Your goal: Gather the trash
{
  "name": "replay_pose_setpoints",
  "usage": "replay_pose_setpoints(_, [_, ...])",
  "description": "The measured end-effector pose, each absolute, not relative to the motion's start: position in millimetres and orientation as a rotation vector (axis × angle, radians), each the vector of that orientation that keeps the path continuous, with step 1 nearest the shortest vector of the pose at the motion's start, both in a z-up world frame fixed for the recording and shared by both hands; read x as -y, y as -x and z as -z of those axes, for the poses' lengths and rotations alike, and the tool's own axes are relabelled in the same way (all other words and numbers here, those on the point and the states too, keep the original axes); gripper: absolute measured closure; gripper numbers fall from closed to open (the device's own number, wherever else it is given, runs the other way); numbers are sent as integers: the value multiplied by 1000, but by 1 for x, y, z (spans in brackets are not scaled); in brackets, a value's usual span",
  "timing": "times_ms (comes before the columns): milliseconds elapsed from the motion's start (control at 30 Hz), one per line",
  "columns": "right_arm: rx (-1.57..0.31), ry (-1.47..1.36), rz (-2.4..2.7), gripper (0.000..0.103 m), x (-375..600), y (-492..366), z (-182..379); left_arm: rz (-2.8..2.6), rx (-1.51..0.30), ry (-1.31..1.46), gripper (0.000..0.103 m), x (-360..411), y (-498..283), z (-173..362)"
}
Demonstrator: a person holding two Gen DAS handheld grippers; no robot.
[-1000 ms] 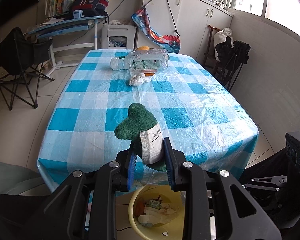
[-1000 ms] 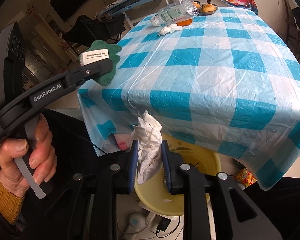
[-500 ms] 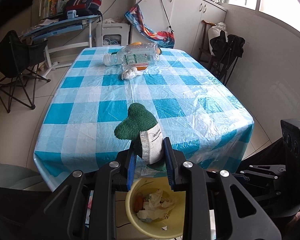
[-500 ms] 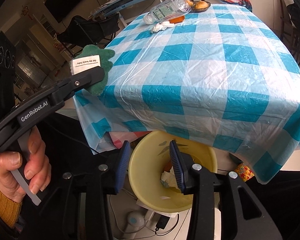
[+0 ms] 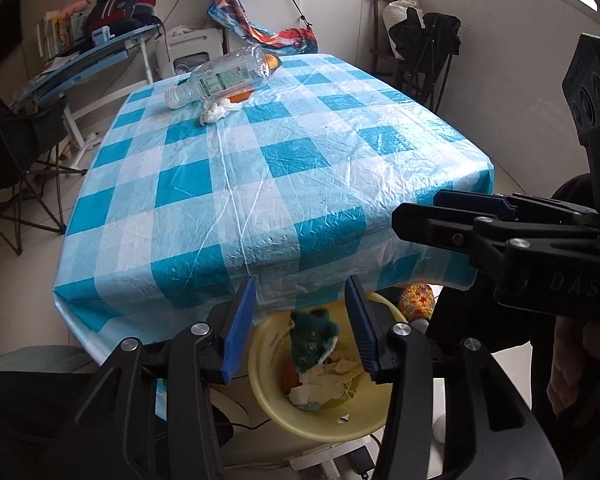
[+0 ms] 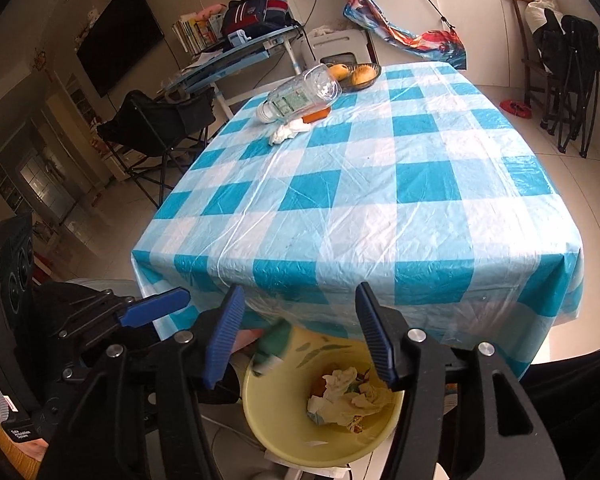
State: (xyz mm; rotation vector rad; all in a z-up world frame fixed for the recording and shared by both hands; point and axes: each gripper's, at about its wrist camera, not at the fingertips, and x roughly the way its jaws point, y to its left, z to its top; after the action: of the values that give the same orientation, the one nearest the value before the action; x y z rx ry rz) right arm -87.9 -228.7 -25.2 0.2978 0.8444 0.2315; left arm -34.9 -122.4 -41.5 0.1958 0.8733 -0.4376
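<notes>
Left gripper (image 5: 302, 322) opening, fingers holding nothing; green scrap (image 5: 313, 338) dropping into yellow bin (image 5: 320, 420) at six o'clock. Right gripper (image 6: 300, 334) likewise opening, empty. Far at twelve o'clock on surface (image 6: 360, 200): plastic bottle (image 6: 300, 94), crumpled tissue (image 6: 286, 130). Risk: bottle rolling away if nudged during grasp.

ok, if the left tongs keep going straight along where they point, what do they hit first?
Probably the green plush scrap just inside the yellow bin. The left tongs are opening, their pads clear of it. Depth is unclear, so the tablecloth's hanging edge may come first.
</notes>
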Motion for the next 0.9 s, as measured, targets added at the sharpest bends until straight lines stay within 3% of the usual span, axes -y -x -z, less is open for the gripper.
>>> replay_pose_setpoints(133, [-845, -273, -222, 46, 227, 75, 22, 390, -863, -141, 49, 109, 30, 36])
replay_pose_setpoints(267, [-841, -229, -180, 35, 236, 46, 16, 352, -868, -84, 47, 97, 24, 34])
replay_pose_setpoints(500, [-901, -179, -103, 33, 259, -33, 25, 290, -846, 4, 36, 82, 14, 30])
replay_pose_setpoints(767, [-982, -142, 15, 32, 281, -113, 46, 267, -893, 80, 35, 71, 1, 36])
replay_pose_setpoints(900, [-990, -121, 34, 24, 281, -135, 53, 275, -907, 93, 35, 72, -2, 38])
